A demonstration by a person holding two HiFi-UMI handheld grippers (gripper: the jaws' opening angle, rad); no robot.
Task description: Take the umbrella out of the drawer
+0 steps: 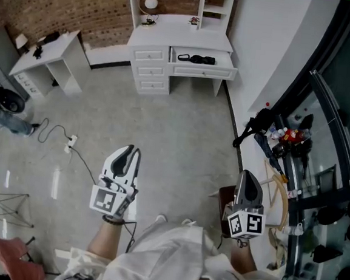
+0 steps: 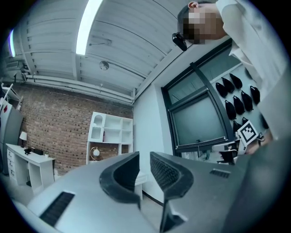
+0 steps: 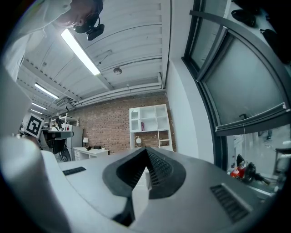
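From the head view the black folded umbrella (image 1: 196, 59) is small and far off, lying inside the open top drawer (image 1: 203, 71) of the white wooden desk (image 1: 177, 40) that stands against the brick wall (image 1: 71, 2). Its long axis runs left to right along the drawer, parallel to the drawer front. A thin loop seems to sit at its left end, but we cannot tell which end is the handle. Both gripper views face that wall, and in both the grey gripper body covers the drawer, so only the white shelf unit (image 3: 150, 125) above the desk shows there and the umbrella stays out of sight. The only print we can make out is the black-and-white square markers on the cubes (image 1: 108, 199) of the grippers, and they carry no words. The left gripper (image 1: 128, 149) (image 2: 144, 164) is held well short of the desk, its ribbed pads (image 2: 163, 170) a narrow slit apart with nothing between them. The right gripper (image 1: 247, 173) (image 3: 146, 152) is also well away from the drawer, its jaws brought together at the tips and empty. Our white sleeves (image 1: 171, 258) are cut off by the bottom edge.
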